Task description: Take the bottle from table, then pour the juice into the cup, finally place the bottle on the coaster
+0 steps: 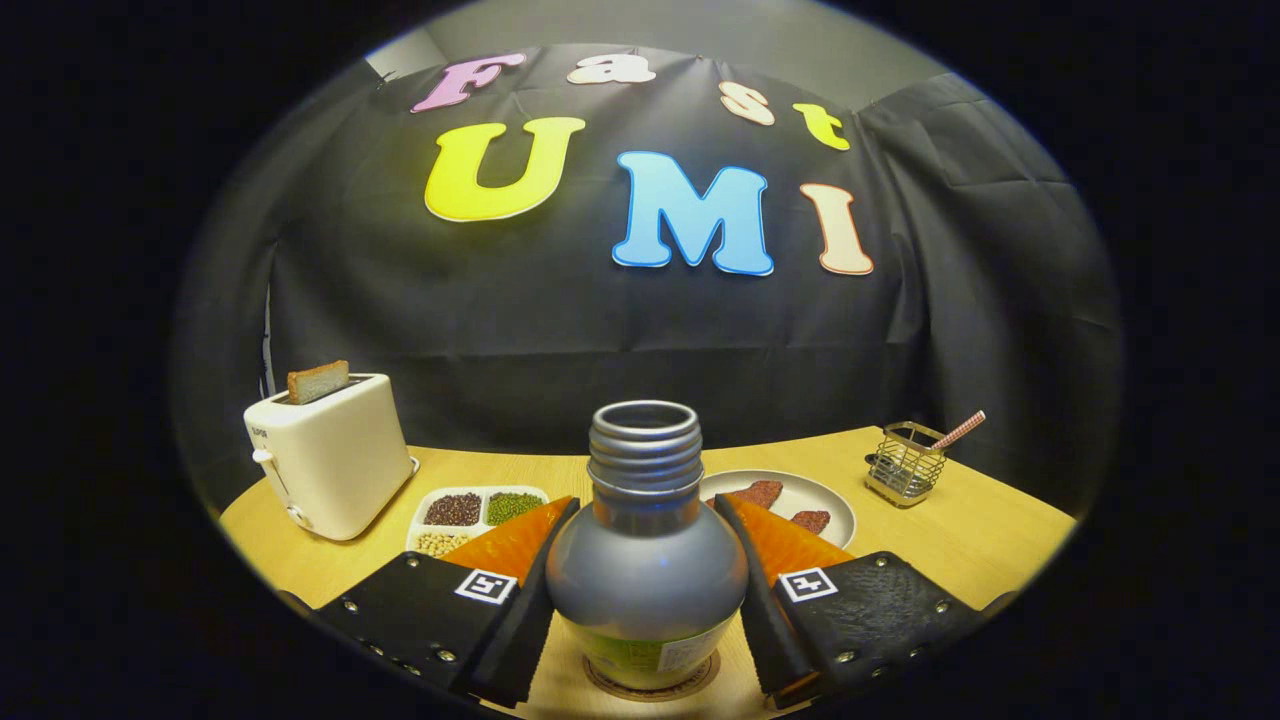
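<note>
A grey bottle [645, 570] with an open threaded neck and no cap stands upright between my fingers. Its base, with a green and white label, rests on a round dark-rimmed coaster [650, 690] on the wooden table [1000, 530]. My gripper [645, 505] is closed around the bottle's wide body, and both fingers press against its sides. The bottle hides most of the coaster.
Beyond the fingers to the left are a white toaster [330, 455] holding a slice of toast [318, 381] and a divided dish of beans [470, 515]. To the right are a plate [835, 510] with brown pieces and a wire basket [905, 465] holding a straw.
</note>
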